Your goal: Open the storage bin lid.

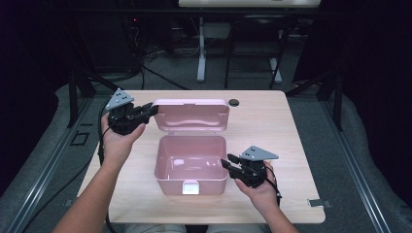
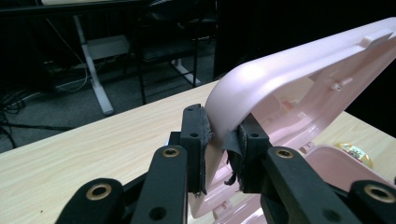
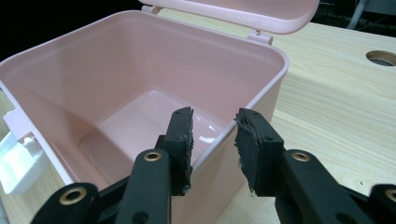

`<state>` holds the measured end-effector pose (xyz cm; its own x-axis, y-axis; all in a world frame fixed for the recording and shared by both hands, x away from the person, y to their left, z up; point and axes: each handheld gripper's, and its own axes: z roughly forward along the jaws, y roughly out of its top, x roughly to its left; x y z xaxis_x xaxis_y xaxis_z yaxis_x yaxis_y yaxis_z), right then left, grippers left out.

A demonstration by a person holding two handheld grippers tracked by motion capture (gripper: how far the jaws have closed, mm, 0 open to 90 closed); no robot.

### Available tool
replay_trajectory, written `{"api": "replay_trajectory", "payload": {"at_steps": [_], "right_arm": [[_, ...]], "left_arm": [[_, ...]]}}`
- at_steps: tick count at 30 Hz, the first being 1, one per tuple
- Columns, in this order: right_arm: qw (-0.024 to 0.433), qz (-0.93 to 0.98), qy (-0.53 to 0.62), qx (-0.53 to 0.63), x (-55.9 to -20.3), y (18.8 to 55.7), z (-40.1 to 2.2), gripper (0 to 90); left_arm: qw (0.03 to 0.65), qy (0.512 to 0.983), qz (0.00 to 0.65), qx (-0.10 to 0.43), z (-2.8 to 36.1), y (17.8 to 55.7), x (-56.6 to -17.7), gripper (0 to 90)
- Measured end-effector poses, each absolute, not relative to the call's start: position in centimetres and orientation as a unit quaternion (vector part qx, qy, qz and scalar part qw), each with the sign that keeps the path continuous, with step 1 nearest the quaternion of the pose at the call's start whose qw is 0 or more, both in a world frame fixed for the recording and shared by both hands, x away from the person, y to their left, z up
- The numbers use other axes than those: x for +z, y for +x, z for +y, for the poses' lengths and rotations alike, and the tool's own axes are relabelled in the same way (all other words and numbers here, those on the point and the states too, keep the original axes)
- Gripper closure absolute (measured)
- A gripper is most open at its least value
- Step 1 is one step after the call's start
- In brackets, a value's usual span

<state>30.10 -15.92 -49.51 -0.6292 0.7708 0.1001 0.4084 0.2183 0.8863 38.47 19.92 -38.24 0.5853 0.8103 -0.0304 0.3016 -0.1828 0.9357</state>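
Pink box (image 1: 190, 165), lid (image 1: 192, 115) raised at far side — left gripper (image 2: 223, 140) pinching lid's left corner; right gripper (image 3: 213, 144) straddling box's right wall, pads slightly apart.

Glossy pink plastic box (image 1: 190, 165)

This looks like a lab or recording room: a plain wooden worktop (image 1: 272, 126) stands on grey carpet (image 1: 43, 145) amid dark curtains (image 1: 369, 73), black metal stands (image 1: 73, 87), loose cables (image 1: 160, 77) on the floor and a white desk leg (image 1: 201, 48) behind.
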Motion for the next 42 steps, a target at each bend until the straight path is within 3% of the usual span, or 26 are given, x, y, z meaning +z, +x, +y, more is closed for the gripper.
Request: {"api": "replay_trajectory", "payload": {"at_steps": [16,42], "right_arm": [[0.179,0.756,0.391,0.493,-49.6,30.2,-16.0,65.7],[0.179,0.756,0.390,0.494,-49.6,30.1,-16.0,65.7]], "left_arm": [[0.502,0.724,0.392,0.266,19.5,39.7,-38.4,81.7],[0.517,0.710,0.413,0.241,19.7,41.8,-38.9,82.2]]}}
